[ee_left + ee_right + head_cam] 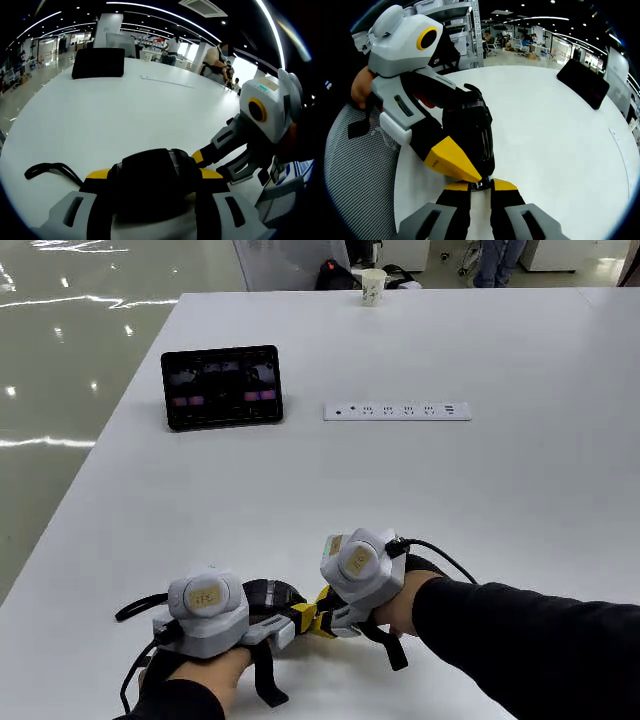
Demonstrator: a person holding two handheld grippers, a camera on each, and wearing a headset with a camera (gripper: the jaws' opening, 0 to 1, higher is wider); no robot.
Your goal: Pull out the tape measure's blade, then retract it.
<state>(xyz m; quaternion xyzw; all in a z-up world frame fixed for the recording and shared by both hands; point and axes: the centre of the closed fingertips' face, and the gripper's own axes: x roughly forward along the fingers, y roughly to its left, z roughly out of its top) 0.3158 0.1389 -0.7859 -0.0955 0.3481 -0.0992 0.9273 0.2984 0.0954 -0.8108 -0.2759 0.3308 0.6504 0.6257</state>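
Hard, probably slick tape measure point(150, 186) sits clamped in the left gripper point(153, 175); the right gripper point(481, 186) fingers point(456, 199) pinch its thin, springy blade tip point(481, 183), the spot to pull

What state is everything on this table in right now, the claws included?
Left claw: shut on the tape measure.
Right claw: shut on the blade tip.
Tape measure: blade barely pulled out.
Tablet: propped up, screen lit.
Power strip: lying flat, nothing plugged in.
Paper cup: upright.
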